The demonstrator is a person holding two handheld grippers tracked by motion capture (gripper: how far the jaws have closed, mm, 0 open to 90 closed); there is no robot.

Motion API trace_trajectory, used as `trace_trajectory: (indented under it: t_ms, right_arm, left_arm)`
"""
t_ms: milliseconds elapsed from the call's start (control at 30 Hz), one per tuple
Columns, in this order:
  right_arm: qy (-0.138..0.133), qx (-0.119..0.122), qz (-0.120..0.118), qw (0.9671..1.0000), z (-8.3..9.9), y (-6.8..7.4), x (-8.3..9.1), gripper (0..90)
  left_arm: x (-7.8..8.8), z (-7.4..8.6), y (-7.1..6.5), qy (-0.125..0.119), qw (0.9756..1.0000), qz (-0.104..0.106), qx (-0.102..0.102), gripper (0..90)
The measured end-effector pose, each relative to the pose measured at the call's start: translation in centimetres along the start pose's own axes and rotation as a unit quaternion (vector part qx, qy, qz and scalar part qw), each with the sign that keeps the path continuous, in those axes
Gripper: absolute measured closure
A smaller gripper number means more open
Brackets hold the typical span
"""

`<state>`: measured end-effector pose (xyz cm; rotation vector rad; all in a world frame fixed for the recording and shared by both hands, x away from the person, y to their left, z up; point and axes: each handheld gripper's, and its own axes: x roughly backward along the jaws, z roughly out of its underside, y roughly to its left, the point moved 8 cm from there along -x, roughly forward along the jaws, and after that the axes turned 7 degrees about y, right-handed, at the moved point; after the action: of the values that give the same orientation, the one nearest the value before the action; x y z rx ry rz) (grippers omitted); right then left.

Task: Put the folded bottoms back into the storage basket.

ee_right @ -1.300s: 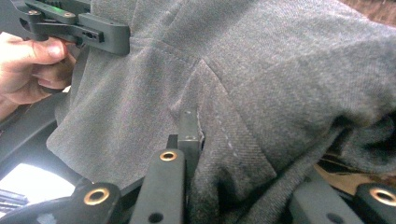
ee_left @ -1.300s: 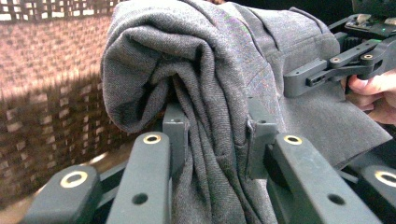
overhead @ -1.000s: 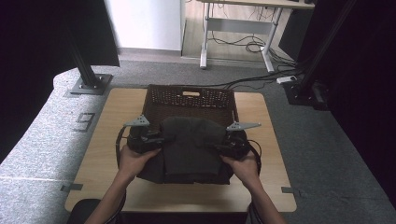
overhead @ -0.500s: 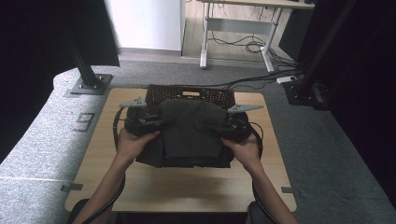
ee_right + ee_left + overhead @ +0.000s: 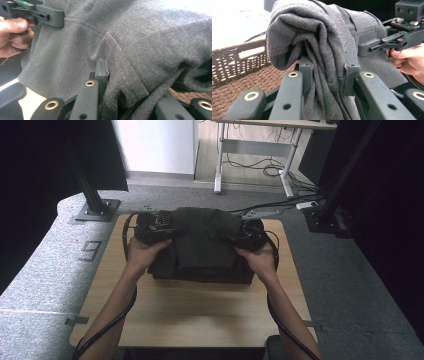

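Observation:
A folded dark grey garment (image 5: 205, 240) hangs in the air between my two grippers, over the far half of the wooden table (image 5: 200, 320). My left gripper (image 5: 167, 232) is shut on its left edge; in the left gripper view the fingers (image 5: 305, 65) pinch bunched folds of the garment (image 5: 317, 32). My right gripper (image 5: 235, 239) is shut on the right edge, where one finger (image 5: 101, 72) presses the cloth (image 5: 140, 45) and the other is hidden under it. A brown wicker basket (image 5: 237, 65) stands just beyond and below the garment, largely covered by it.
Black stand bases sit on the grey carpet at the far left (image 5: 95, 210) and far right (image 5: 325, 217) of the table. Cables trail from both grippers along the forearms. A white desk frame (image 5: 220, 165) stands farther back.
Both hands have carried the garment up and away from the person. It now hangs over the basket and hides most of it. The grips look the same.

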<state>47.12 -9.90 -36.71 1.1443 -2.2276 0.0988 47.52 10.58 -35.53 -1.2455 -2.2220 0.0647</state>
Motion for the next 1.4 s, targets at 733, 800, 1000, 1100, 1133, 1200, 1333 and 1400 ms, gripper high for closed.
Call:
trace_trajectory:
  t_ms: [733, 800, 1000, 1100, 1133, 1200, 1333, 1400]
  right_arm:
    - [0.01, 0.002, 0.04, 0.9991, -2.6, -5.3, -3.9, 73.8]
    - [0.013, -0.001, 0.044, 0.9989, -2.7, -5.9, -4.5, 73.8]
    - [0.021, -0.006, 0.044, 0.9988, -2.4, -7.0, -5.9, 73.8]
    - [0.03, -0.013, 0.04, 0.9987, -1.8, -7.4, -6.9, 73.8]
    - [0.035, -0.018, 0.036, 0.9986, -1.2, -7.5, -7.5, 73.8]
    - [0.04, -0.025, 0.03, 0.9985, -0.6, -7.4, -8.1, 73.8]
    - [0.047, -0.045, 0.018, 0.9977, 0.4, -7.4, -9.7, 73.8]
    - [0.055, -0.051, 0.017, 0.997, 0.8, -7.6, -10.3, 73.7]
  left_arm:
    - [-3.9, -2.1, 6.3, -0.001, 0.9999, -0.002, 0.017, 68.2]
    - [-4.4, -2.1, 6.9, 0.001, 0.9998, -0.005, 0.017, 68.2]
    - [-5.3, -1.4, 8.4, 0.007, 0.9996, -0.006, 0.029, 68.2]
    - [-5.8, -0.4, 9.3, 0.019, 0.9992, -0.008, 0.036, 68.2]
    - [-5.9, 0.3, 9.7, 0.03, 0.9988, -0.011, 0.039, 68.2]
    - [-5.9, 0.8, 10.1, 0.041, 0.9982, -0.016, 0.04, 68.1]
    - [-6.0, 1.7, 10.8, 0.062, 0.9964, -0.031, 0.048, 68.1]
    - [-6.4, 2.1, 11.1, 0.071, 0.9956, -0.036, 0.049, 68.1]
